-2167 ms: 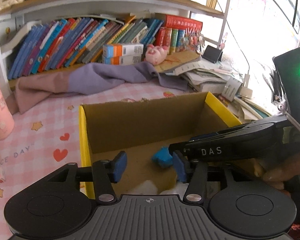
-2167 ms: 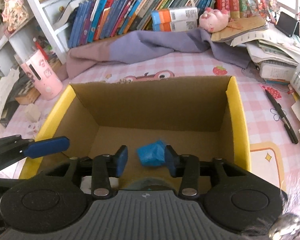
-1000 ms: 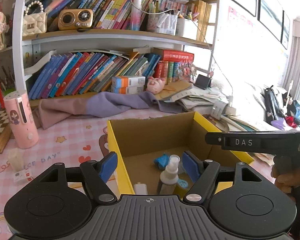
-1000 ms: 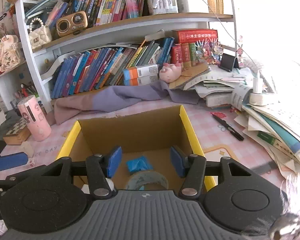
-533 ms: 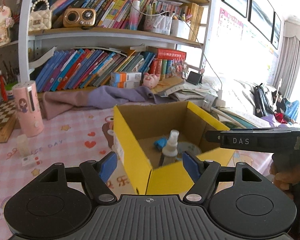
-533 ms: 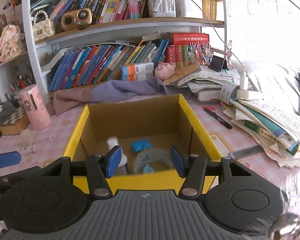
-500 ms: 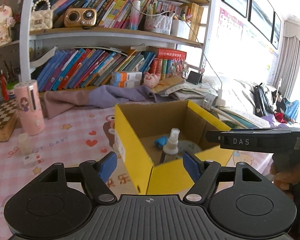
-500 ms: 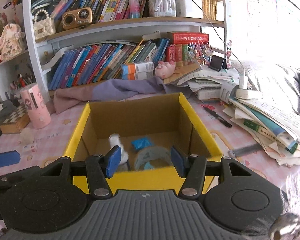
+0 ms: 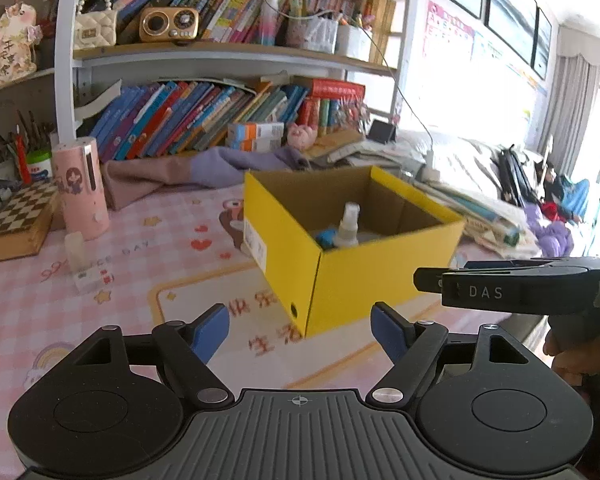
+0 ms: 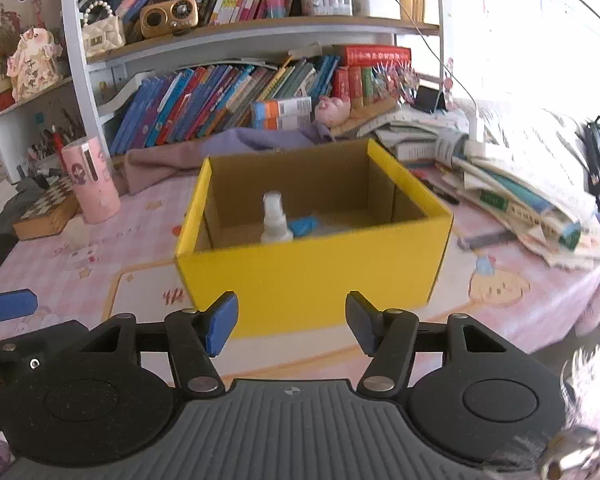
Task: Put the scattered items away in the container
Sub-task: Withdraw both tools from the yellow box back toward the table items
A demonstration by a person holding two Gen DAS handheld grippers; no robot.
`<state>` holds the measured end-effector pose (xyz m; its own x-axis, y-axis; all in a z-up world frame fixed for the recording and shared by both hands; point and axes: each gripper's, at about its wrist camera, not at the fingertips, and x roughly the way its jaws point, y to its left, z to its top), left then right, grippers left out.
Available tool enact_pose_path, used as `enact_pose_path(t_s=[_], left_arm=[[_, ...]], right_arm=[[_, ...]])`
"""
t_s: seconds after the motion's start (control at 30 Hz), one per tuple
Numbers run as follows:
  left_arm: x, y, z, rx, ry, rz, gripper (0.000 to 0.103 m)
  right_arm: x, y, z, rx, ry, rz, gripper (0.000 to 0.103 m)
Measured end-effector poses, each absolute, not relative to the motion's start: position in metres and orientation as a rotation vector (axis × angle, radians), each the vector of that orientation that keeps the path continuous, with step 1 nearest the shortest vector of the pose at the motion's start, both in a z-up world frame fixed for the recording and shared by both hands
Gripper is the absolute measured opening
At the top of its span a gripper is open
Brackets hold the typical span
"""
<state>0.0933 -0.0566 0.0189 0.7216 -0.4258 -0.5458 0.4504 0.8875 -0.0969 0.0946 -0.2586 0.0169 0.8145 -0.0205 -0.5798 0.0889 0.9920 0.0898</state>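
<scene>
1. We find the yellow box [image 10: 312, 276] standing upright on the pink tabletop [image 10: 500, 304], open at the top, its brown cardboard inside in view.
2. Inside the box we see a white spray bottle [image 10: 275, 220] standing upright near the left of the floor, with a blue item [image 10: 305, 225] lying just beside it on its right. In the left wrist view the same bottle [image 9: 347, 224] and blue item [image 9: 326, 237] show over the near wall of the box [image 9: 380, 276].
3. We note the left gripper [image 9: 300, 330] is short of the box and clear of it. Its jaws are opening, and nothing lies between them; only tabletop and the box corner show beyond.
4. We note the right gripper [image 10: 290, 324] faces the near wall of the box without touching it. Its jaws are opening and hold nothing.
5. In the left wrist view, the right gripper [image 9: 512, 288] reaches in from the right edge, level with the box's near wall, with a hand [image 9: 576, 356] under it.
6. On the tabletop, left of the box, we record a pink cylinder [image 10: 90, 182] standing upright, a chessboard box [image 10: 46, 208] beside it, and a small white object [image 9: 76, 248] nearer the camera, well apart from the box.
7. Behind the box lies a purple cloth [image 10: 236, 144]; a bookshelf [image 10: 228, 96] stands beyond it, and stacked papers [image 10: 512, 184] lie to the right.
</scene>
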Motion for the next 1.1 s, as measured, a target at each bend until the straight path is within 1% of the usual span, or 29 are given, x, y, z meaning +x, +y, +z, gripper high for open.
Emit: enact_pose_path(t_s=[0.27,0.4,0.57,0.67,0.83,1.1], left_arm=[[0.073,-0.04,0.006,0.064,0.654,-0.469,0.08],[0.068,-0.031,0.002,0.063,0.682,-0.447,0.08],[0.065,-0.019,-0.002,0.056,0.706,-0.423,0.081],[0.064,-0.015,-0.004,0.059,0.72,-0.411,0.085],[0.061,-0.006,-0.002,0.056,0.714,-0.393,0.089],[0.055,0.018,0.002,0.035,0.696,-0.32,0.09]], right_arm=[[0.067,-0.234,0.002,0.123,0.677,-0.05,0.059],[0.06,-0.222,-0.001,0.117,0.701,-0.033,0.062],[0.06,-0.209,-0.003,0.099,0.724,-0.002,0.064],[0.062,-0.201,-0.003,0.088,0.736,0.02,0.065],[0.064,-0.189,-0.004,0.076,0.75,0.05,0.067],[0.073,-0.166,-0.002,0.051,0.742,0.116,0.069]])
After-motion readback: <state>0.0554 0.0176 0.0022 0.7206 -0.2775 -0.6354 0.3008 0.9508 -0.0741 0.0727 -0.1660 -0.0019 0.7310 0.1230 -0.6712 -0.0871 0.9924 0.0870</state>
